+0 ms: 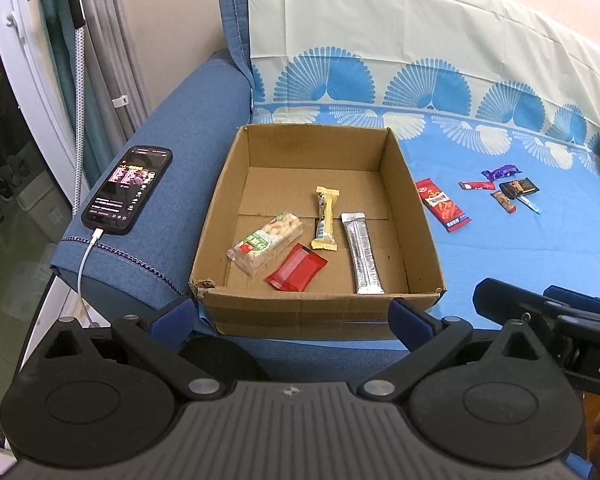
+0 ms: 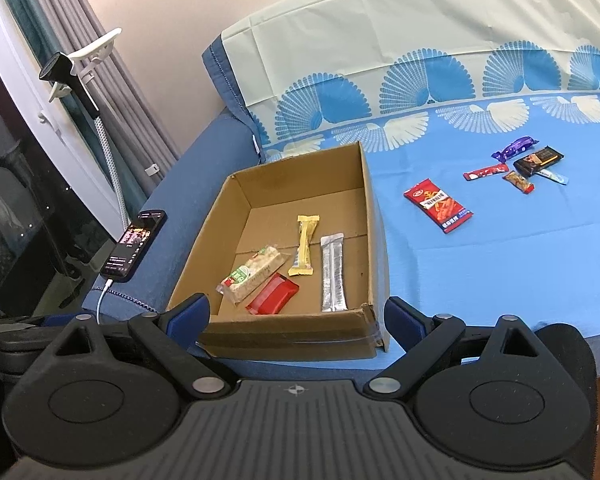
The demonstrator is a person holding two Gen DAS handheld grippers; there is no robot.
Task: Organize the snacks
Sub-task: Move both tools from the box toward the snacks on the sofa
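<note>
My left gripper point(image 1: 292, 314) level, jaws wide, empty, near box point(image 1: 320, 308) | my right gripper point(image 2: 296, 314) alike | four snacks in box | red packet point(image 2: 438, 210) and others on bed, right

We see the cardboard box point(image 1: 320, 216) open on top, its walls fencing four snacks on the near floor; the far floor lies bare. To its right, bare blue sheet point(image 2: 500, 272) leads past the red packet point(image 2: 438, 210) to the small snack cluster point(image 2: 520, 168). A phone point(image 1: 127, 190) occupies the armrest on the box's left.
</note>
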